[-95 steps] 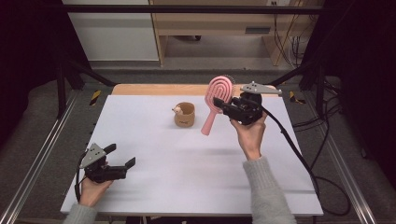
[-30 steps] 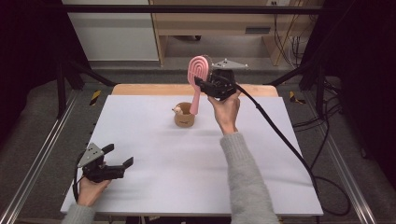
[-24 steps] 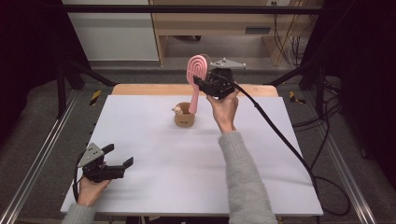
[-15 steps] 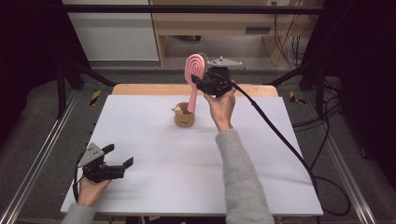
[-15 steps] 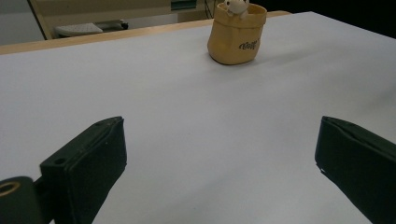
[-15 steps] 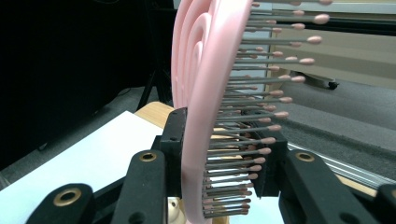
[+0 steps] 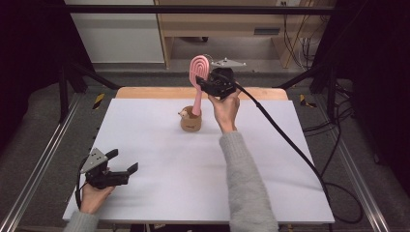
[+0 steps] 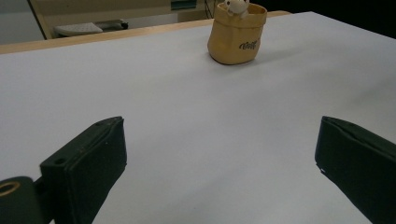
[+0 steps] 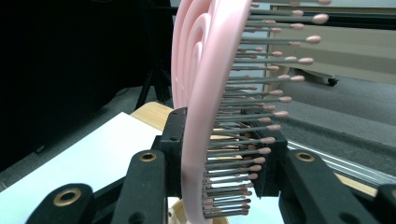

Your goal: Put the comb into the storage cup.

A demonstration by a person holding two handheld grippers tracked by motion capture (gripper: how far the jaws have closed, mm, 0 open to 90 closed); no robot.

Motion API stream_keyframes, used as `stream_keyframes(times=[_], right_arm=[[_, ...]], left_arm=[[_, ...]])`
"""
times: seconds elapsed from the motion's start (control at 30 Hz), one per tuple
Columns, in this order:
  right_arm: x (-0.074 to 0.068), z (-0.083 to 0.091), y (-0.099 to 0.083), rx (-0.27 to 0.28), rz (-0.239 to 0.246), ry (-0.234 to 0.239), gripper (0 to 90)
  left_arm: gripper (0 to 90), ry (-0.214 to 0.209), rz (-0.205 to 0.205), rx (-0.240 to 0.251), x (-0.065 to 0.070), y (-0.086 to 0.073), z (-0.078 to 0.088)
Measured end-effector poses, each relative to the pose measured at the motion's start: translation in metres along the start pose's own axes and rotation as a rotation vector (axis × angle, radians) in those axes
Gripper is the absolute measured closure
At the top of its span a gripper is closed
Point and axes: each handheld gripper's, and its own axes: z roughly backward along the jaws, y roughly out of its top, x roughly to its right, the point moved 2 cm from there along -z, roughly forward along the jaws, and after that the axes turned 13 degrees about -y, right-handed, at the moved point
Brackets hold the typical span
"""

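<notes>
Black jaws of our left gripper (image 7: 123,166) gape wide over the near bench (image 7: 159,193), idle. Farther off, our right gripper (image 7: 203,86) clamps the pink brush (image 7: 199,70), now upright, handle lowered into the tan holder (image 7: 191,122); release looks next.

The premises were a laboratory or test workspace rather than a home. A white-topped table (image 7: 159,193) stood inside a black metal frame (image 7: 63,87) with aluminium rails (image 7: 38,169) along its sides. Cables (image 7: 338,159) trailed over a grey carpeted floor (image 7: 140,79). A plain wooden bench (image 7: 227,24) stood behind, with hazard-striped tape (image 7: 98,100) marking the floor.
</notes>
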Motion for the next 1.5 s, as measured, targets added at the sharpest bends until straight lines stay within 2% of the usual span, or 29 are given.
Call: stream_keyframes(times=[0.87, 1.17, 1.5], right_arm=[[-0.006, -0.028, -0.018, -0.039, -0.009, -0.017, 64.1], [-0.009, -0.034, -0.026, -0.059, -0.005, -0.023, 64.0], [-0.011, -0.038, -0.034, -0.079, -0.024, -0.018, 64.0]], left_arm=[[2.0, -0.002, 0.000, -0.004, 0.000, 0.000, -0.001], [2.1, -0.002, 0.003, -0.002, 0.001, -0.001, -0.001], [2.1, -0.002, 0.001, -0.007, 0.000, -0.001, -0.002]])
